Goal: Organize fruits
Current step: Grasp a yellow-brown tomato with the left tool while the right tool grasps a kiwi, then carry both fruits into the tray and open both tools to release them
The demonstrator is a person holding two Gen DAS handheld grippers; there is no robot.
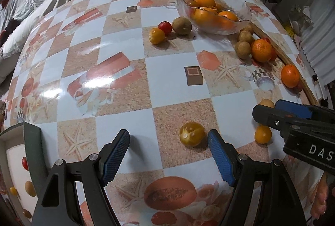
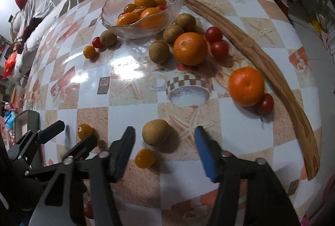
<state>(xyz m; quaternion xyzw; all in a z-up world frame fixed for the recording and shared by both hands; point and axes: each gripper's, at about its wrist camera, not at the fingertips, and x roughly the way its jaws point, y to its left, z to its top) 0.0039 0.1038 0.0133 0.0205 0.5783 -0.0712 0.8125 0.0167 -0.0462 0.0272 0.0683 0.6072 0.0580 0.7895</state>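
Note:
A glass bowl (image 1: pixel 242 16) (image 2: pixel 108 16) holds oranges and small tomatoes at the table's far side. My left gripper (image 1: pixel 168 140) is open, low over the table, with a yellow tomato (image 1: pixel 192 134) between its fingertips near the right pad, apart from both. It also shows in the right wrist view (image 2: pixel 84 131). My right gripper (image 2: pixel 164 136) is open around a brown longan (image 2: pixel 156 132), not touching; another yellow tomato (image 2: pixel 144 158) lies just nearer. Two loose oranges (image 2: pixel 190 48) (image 2: pixel 246 86), red tomatoes (image 2: pixel 213 34) and more longans (image 2: pixel 159 51) lie near the bowl.
A curved wooden strip (image 2: pixel 272 71) runs along the table's right side. A small group of a longan, red tomato and yellow tomato (image 1: pixel 156 35) lies left of the bowl. Bedding and clothes lie beyond the far edge. A dark tray's edge (image 1: pixel 31 142) shows at the near left.

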